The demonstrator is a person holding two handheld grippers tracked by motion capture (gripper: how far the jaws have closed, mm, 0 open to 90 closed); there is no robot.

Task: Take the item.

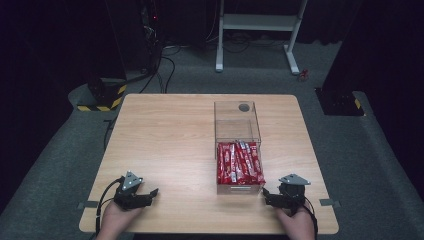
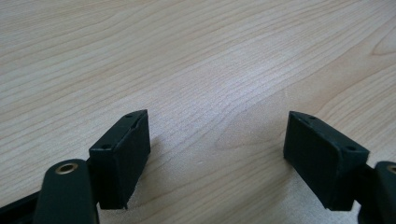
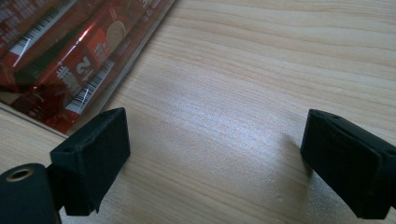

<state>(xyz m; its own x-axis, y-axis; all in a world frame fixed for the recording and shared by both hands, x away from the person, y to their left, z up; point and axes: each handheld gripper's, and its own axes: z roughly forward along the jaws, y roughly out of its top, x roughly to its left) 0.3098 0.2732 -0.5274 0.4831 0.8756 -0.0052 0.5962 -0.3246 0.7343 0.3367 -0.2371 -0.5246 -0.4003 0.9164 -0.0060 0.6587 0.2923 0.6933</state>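
Left hand (image 1: 116, 220): enters from the bottom edge, gripping its tool from behind.
Left gripper (image 1: 150, 194): low, jaws spread wide, nothing between them.
Right hand (image 1: 298, 225): enters from the bottom edge.
Right gripper (image 1: 267, 196): low, jaws wide apart, nothing held.

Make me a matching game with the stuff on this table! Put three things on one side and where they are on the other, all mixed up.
Things:
1. red snack packets
2. left gripper
3. right gripper

Places:
A. beside the clear box's near right corner, jaws open
B. lying inside the near part of the clear box
C. near the table's front left edge, jaws open over bare wood

Pairs: 1-B, 2-C, 3-A
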